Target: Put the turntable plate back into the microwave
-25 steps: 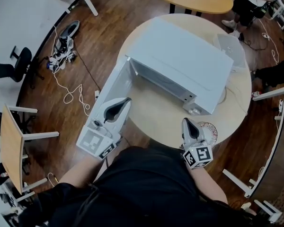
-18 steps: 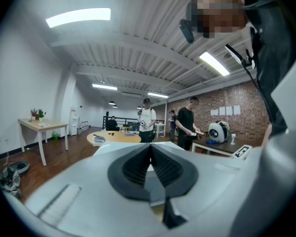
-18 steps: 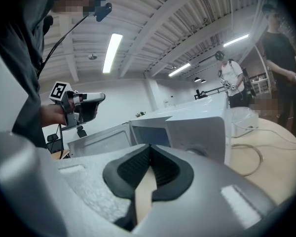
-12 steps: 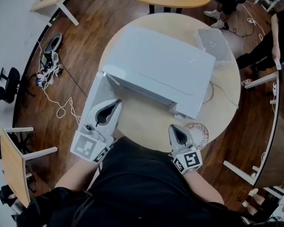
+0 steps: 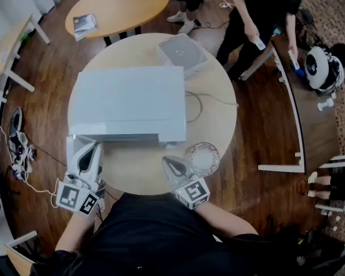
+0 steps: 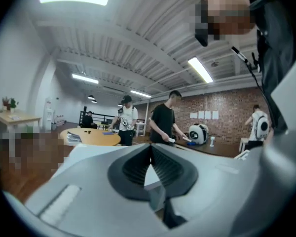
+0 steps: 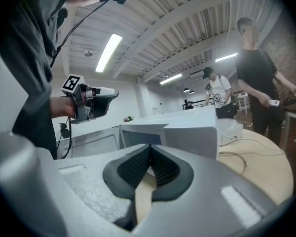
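White microwave on round table; turntable plate just beside right gripper (jaws closed, empty); left gripper likewise; clear box behind

a clear lidded box sits at the far edge of the round tabletop, and a grey cable loops toward its right edge. beyond stands a second round table with a booklet at its left edge. a person in black stands just past the far right edge of the tabletop. shoes lie on the wood floor, left.

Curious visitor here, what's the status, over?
Left gripper shut, empty. Right gripper shut, empty. Turntable plate on table, untouched. Microwave door open, way clear.
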